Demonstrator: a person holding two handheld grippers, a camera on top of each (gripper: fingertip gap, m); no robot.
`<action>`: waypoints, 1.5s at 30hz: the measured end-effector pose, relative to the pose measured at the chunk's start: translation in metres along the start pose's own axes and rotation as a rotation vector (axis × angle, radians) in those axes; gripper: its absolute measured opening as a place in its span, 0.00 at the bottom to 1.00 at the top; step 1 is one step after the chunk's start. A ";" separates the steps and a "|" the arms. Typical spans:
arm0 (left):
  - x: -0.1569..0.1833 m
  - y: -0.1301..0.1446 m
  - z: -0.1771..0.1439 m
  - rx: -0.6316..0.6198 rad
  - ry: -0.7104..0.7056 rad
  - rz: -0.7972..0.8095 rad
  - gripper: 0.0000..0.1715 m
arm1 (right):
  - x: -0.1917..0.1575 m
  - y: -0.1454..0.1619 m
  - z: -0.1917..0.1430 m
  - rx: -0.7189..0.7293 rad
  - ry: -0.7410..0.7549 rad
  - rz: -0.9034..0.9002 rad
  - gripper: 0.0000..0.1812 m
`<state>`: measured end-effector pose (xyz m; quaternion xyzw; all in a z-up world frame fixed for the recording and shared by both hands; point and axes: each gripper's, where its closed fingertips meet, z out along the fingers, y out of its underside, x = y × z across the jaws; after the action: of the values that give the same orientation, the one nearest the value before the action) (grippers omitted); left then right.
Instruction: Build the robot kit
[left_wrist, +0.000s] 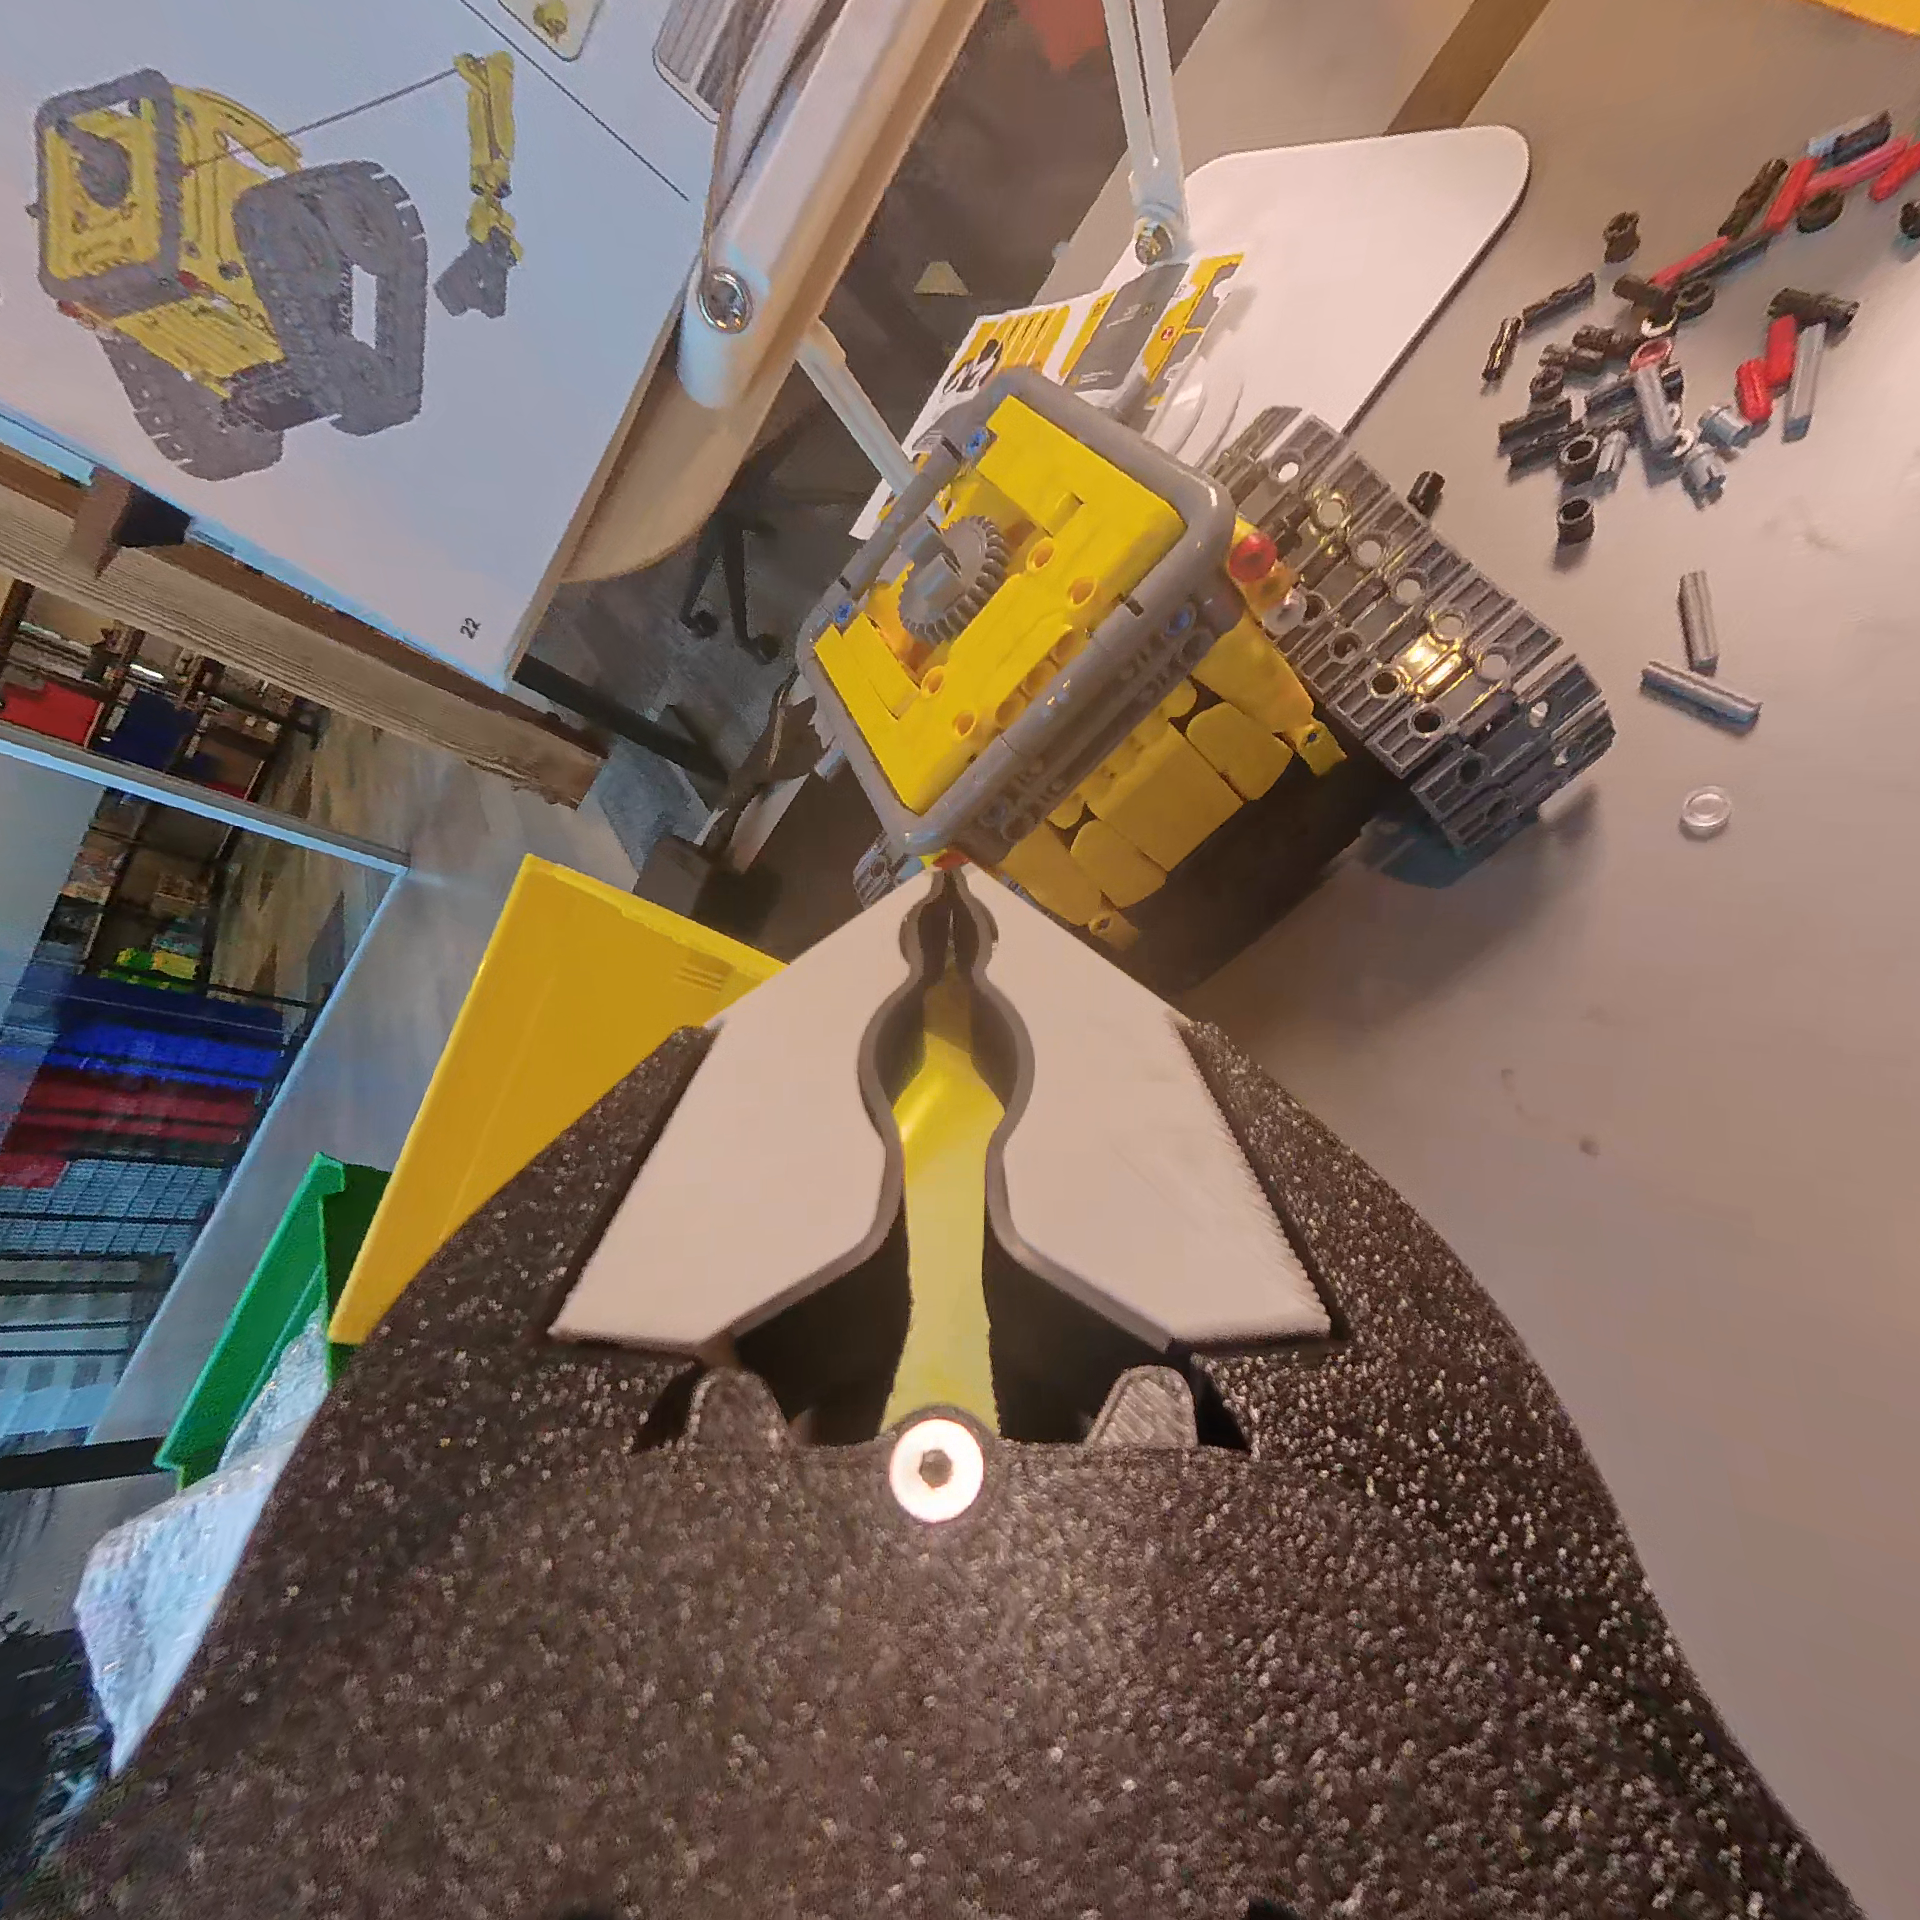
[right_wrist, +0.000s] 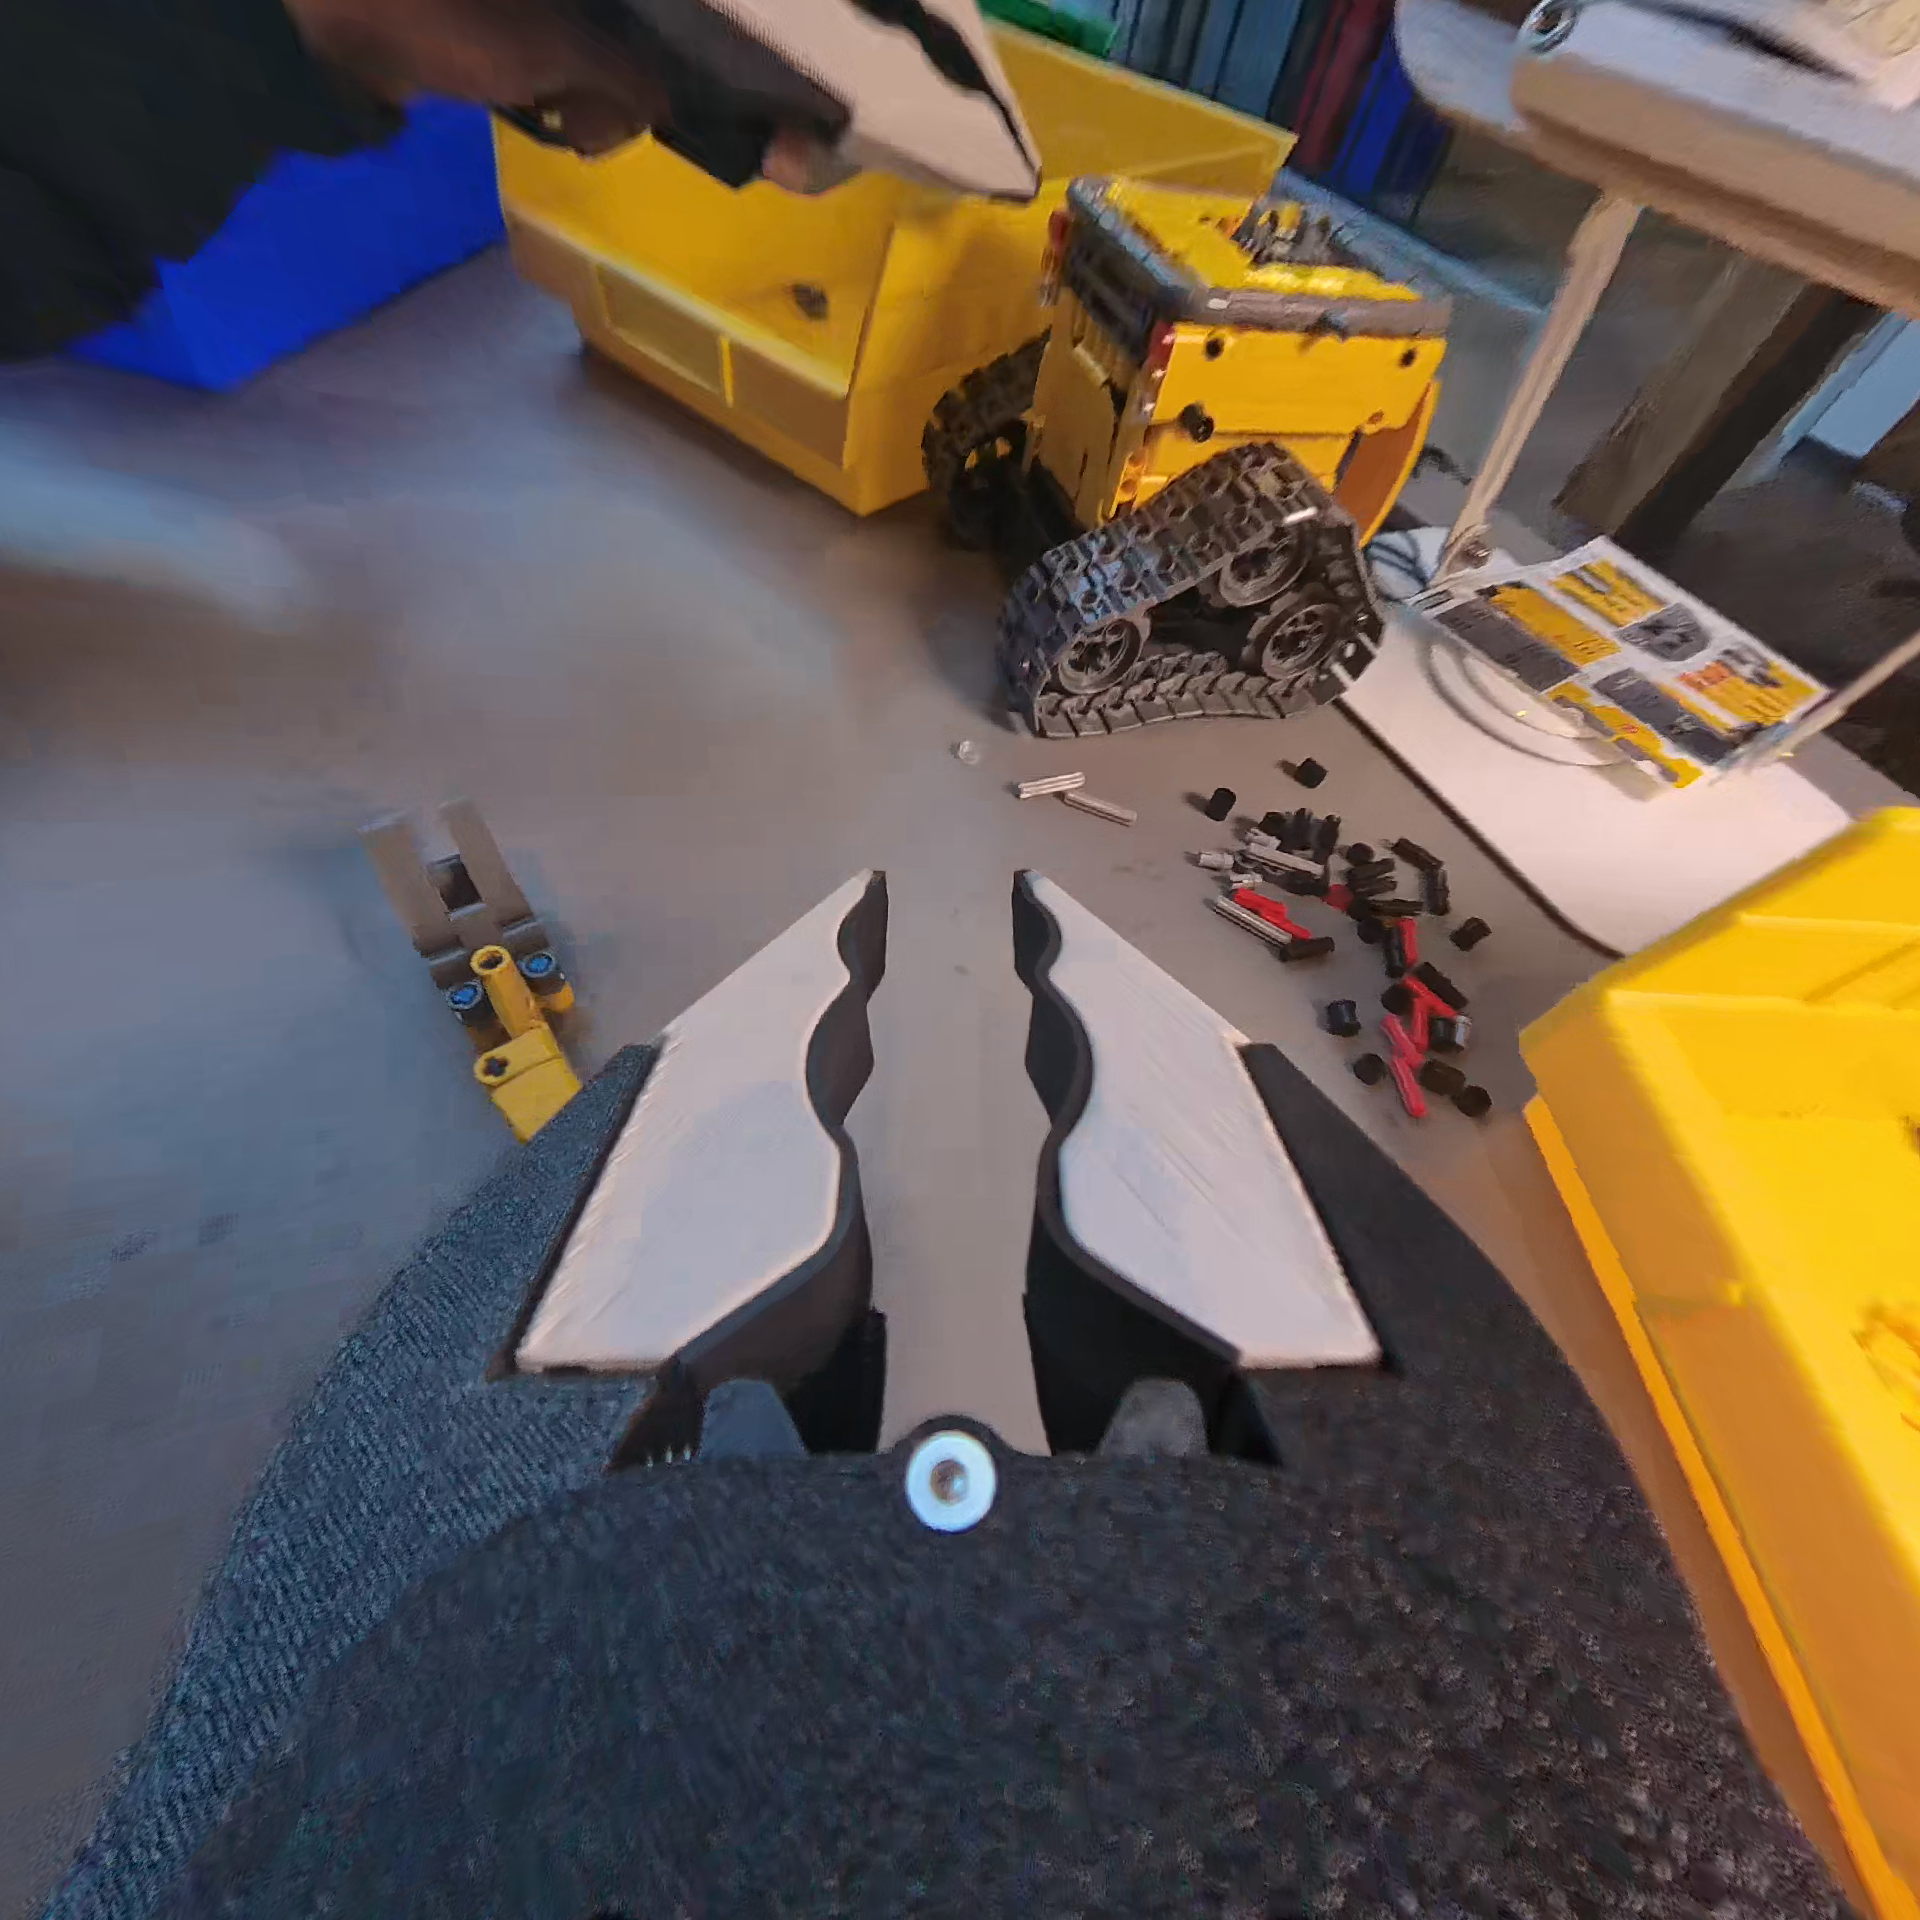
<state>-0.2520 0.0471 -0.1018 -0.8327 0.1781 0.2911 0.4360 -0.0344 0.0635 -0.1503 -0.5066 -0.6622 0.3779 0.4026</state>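
Note:
A yellow tracked vehicle model with grey tracks stands on the grey table; it also shows in the right wrist view. My left gripper is shut, its tips right at a small red stud on the model's near lower corner. I cannot tell whether the tips pinch the stud. The left gripper shows in the right wrist view at the model's upper corner. My right gripper is open and empty above the bare table. A small yellow and grey assembly lies to its left.
A pile of black and red pins, two grey axles and a clear round stud lie ahead right. Yellow bins stand behind the model and at right. A white lamp base bears a leaflet. A building booklet hangs above. Tip to tip, the grippers are about 25 cm apart.

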 end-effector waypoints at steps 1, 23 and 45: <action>-0.001 -0.003 -0.002 0.015 0.005 -0.019 0.00 | 0.002 0.003 0.011 -0.052 -0.022 -0.020 0.13; 0.072 0.000 -0.083 0.287 0.208 -0.599 0.15 | 0.007 0.020 0.119 -0.475 -0.261 0.019 0.04; 0.088 0.014 -0.079 0.242 0.228 -0.562 0.16 | 0.078 -0.017 0.082 -0.325 0.076 0.096 0.18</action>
<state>-0.1665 -0.0302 -0.1316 -0.8186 0.0222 0.0409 0.5725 -0.1287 0.1285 -0.1557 -0.6099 -0.6739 0.2653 0.3218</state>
